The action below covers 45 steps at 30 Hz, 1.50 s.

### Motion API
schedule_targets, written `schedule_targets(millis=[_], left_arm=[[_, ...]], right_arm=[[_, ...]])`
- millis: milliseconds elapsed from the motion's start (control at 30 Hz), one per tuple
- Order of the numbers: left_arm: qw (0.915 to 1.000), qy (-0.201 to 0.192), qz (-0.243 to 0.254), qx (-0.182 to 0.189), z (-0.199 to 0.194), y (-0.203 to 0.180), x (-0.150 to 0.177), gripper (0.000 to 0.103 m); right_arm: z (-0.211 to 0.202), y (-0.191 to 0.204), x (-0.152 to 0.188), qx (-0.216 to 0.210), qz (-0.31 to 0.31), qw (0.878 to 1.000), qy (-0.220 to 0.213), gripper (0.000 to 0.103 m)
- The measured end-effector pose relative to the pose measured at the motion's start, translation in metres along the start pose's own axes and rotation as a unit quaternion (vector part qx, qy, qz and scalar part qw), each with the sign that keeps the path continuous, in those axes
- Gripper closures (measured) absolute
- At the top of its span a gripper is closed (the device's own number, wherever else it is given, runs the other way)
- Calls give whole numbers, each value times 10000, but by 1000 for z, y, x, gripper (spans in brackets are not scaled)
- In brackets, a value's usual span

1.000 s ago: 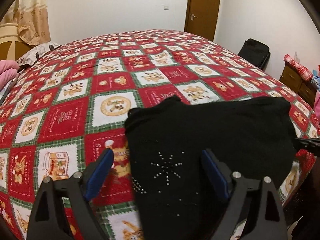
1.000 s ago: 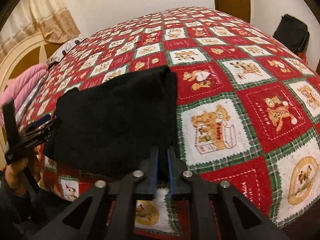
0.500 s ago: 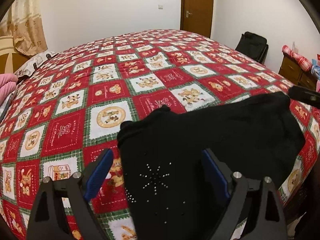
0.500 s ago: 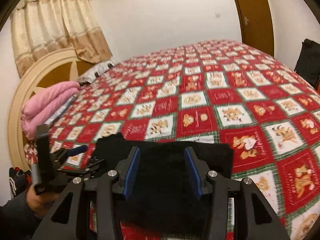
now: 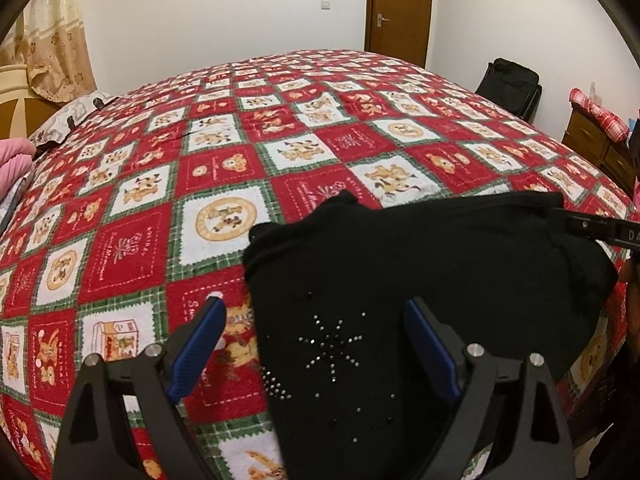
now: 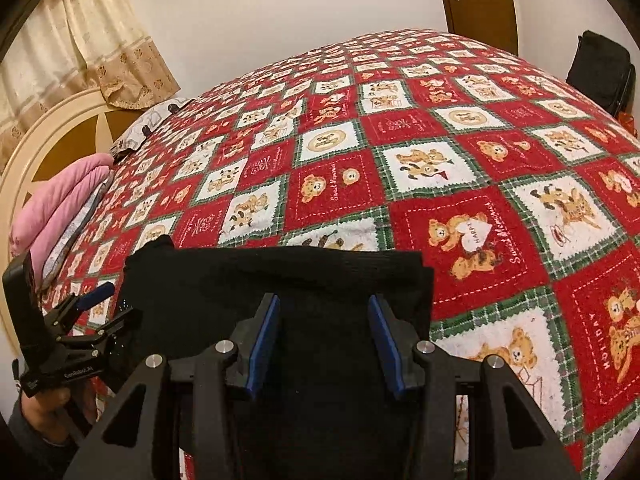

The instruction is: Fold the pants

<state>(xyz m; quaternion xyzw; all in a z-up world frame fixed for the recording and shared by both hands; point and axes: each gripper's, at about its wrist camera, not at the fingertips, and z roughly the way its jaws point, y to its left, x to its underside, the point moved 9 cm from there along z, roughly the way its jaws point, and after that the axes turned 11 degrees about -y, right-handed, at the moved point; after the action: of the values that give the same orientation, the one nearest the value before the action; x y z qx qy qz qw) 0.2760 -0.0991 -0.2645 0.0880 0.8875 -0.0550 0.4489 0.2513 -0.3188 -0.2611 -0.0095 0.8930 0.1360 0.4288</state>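
Folded black pants (image 5: pixel 420 280) with a rhinestone star lie near the front edge of the bed, also seen as a dark folded slab of pants (image 6: pixel 280 280) in the right wrist view. My left gripper (image 5: pixel 316 340) hovers open above the pants' left end, nothing between its blue pads. My right gripper (image 6: pixel 324 332) stands open over the pants' right part, pads apart and holding nothing. A finger of the right gripper (image 5: pixel 600 228) pokes in from the right edge of the left wrist view. The left gripper (image 6: pixel 96 312), held by a hand (image 6: pixel 44 404), shows at the left of the right wrist view.
A red, white and green bear-patterned blanket (image 5: pixel 224 168) covers the bed. Pink bedding (image 6: pixel 52 208) lies by the headboard (image 6: pixel 48 136). A black bag (image 5: pixel 508 88) stands near the door (image 5: pixel 400 8), and a wooden dresser (image 5: pixel 596 144) is at the right.
My right gripper let go of the pants' edge, opened and pulled back and up, so it now looks across the bed. The left gripper stayed open and almost still.
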Motion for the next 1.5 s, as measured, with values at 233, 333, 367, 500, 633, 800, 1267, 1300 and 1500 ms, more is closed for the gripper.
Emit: schedule_targets(millis=[233,333,367,500,633,800,1267,1300,1500], left_arm=[[9999,86,-117,36,-8,9,15,10],[9998,36,-170,58,-16,13,21,8],[9998,50,-164,45,-17,14,23,7],[9997,69,-228,15,-17,21,29,6],[9994,134,-321,74,-13,23,33,6],[9993,144,-318,117,-11,21,38,4],[9991,-115,138,-396,21,76,-21,4],[9989,-33,196,-434,28,80,-22,4],[9967,90,344,-730,60,84,-34,4]], right_arm=[[-6,42,-27,156,-598,9980,-121,55],[9,95,-33,-582,-784,9952,98,55],[17,114,-30,-1032,-692,9918,310,55],[60,176,-12,-2281,-115,9656,1241,55],[109,181,7,-1863,-91,9690,1619,55],[119,169,2,-1638,5,9755,1469,55],[-21,47,4,-680,-158,9970,321,54],[-28,43,8,-661,-150,9974,264,54],[-39,27,24,-621,111,9980,-61,54]])
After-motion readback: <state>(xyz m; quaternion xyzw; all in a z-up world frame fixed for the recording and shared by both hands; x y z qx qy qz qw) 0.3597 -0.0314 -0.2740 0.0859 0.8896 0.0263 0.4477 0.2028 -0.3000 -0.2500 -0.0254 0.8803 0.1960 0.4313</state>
